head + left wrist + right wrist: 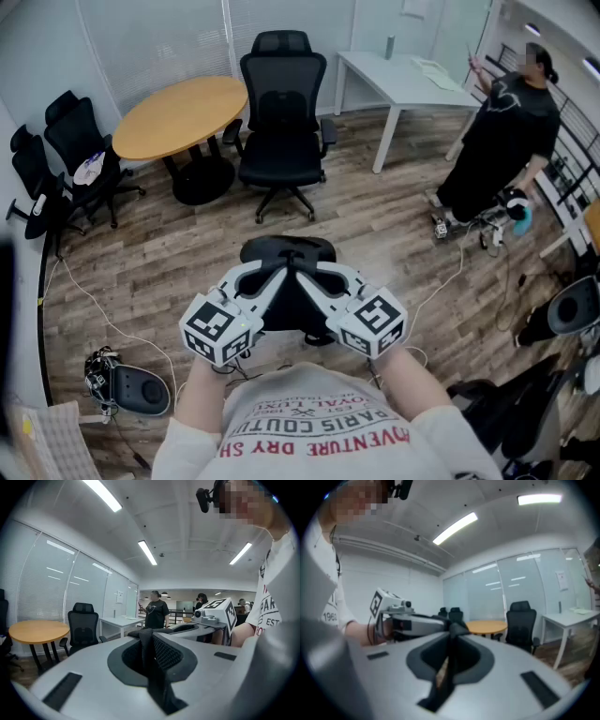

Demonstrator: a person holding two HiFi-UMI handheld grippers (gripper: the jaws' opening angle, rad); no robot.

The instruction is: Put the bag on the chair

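Left gripper [277, 277] and right gripper [304, 277] both clench the black bag [287, 250]; it hangs between their tips, long side running left to right; chair [281, 122] well ahead.

Three chairs [281, 122] [82, 148] [34, 180], two tables [178, 114] [405, 81], one bag [286, 251], two tools [278, 274] [302, 274].

Head view: from above, tilted steeply down past the left tool [279, 274] and right tool [304, 274] onto the floor [375, 234], with the black office chair [283, 112] and round table [183, 114] farther off. Left tool view: low, hard behind its jaws, roughly level, facing across the right tool. Right tool view: mirrored, facing across the left tool. Shared across all three: chair, round table.
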